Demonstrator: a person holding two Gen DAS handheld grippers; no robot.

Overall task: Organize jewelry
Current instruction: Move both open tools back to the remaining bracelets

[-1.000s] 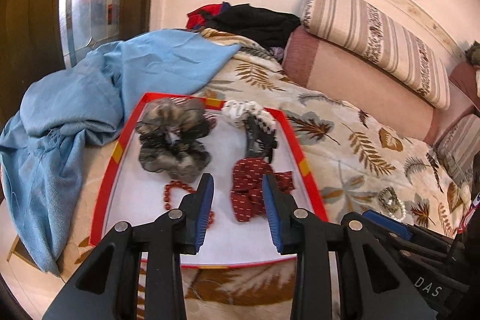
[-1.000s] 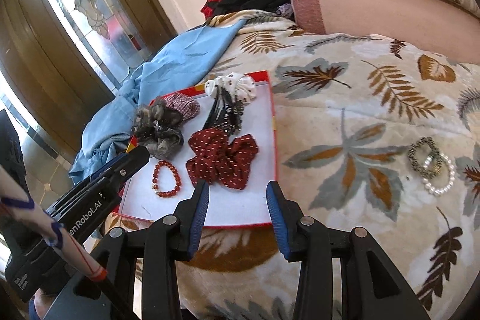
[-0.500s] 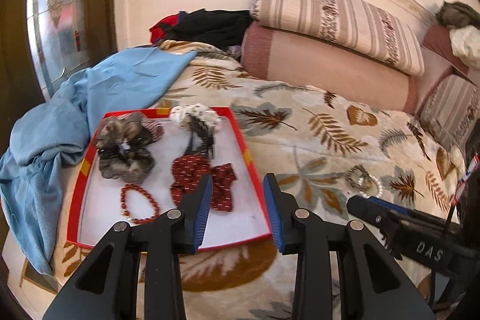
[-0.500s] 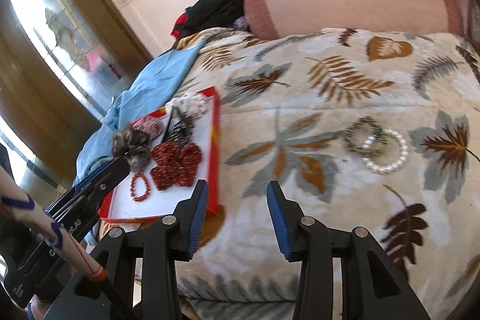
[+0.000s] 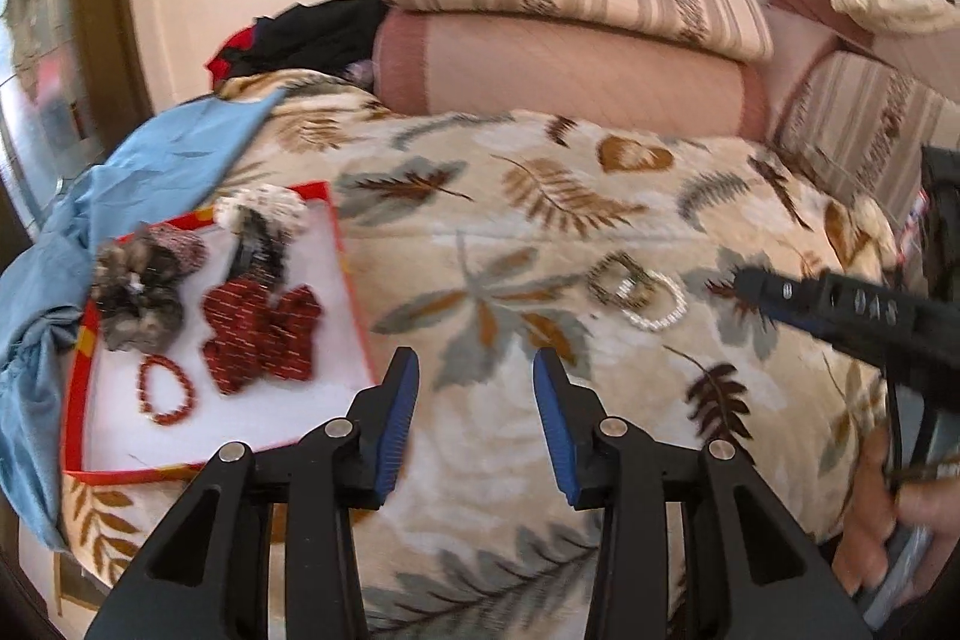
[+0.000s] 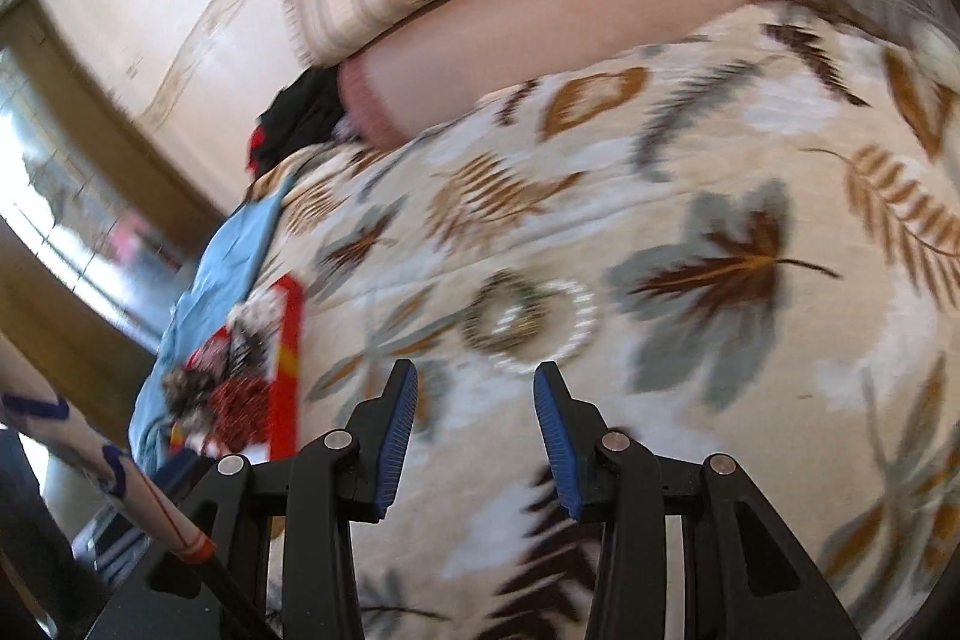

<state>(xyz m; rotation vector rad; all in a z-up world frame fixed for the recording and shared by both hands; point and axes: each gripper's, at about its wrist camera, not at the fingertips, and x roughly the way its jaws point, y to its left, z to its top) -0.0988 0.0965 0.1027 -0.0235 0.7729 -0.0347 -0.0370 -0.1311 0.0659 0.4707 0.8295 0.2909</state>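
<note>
Both your tools have swung right since a second ago, off the tray and toward the loose bracelets, and the right wrist view is now pretty motion-blurred. Your left tool (image 5: 474, 370) hangs over the leaf-print bedspread (image 5: 540, 196) with its blue pads spread apart, gripping nothing. Your right tool (image 6: 474, 370) is spread wide too, also holding nothing, and it sits just short of the white pearl bracelet (image 6: 564, 322) and the dark beaded bracelet (image 6: 504, 310), which overlap each other on the bed. From the left wrist view those same two, pearl bracelet (image 5: 654, 304) and dark beaded bracelet (image 5: 612, 280), lie well apart from the red-rimmed tray (image 5: 354, 280) on the left side. Inside the tray you've got a red bead bracelet (image 5: 167, 391) near the front, a red dotted scrunchie (image 5: 258, 334) beside it, a grey scrunchie (image 5: 138, 298) behind, plus a black hair claw (image 5: 258, 250) and a white scrunchie (image 5: 264, 208) at the back. Blue cloth (image 5: 150, 160) lies bunched along the tray's left edge.
</note>
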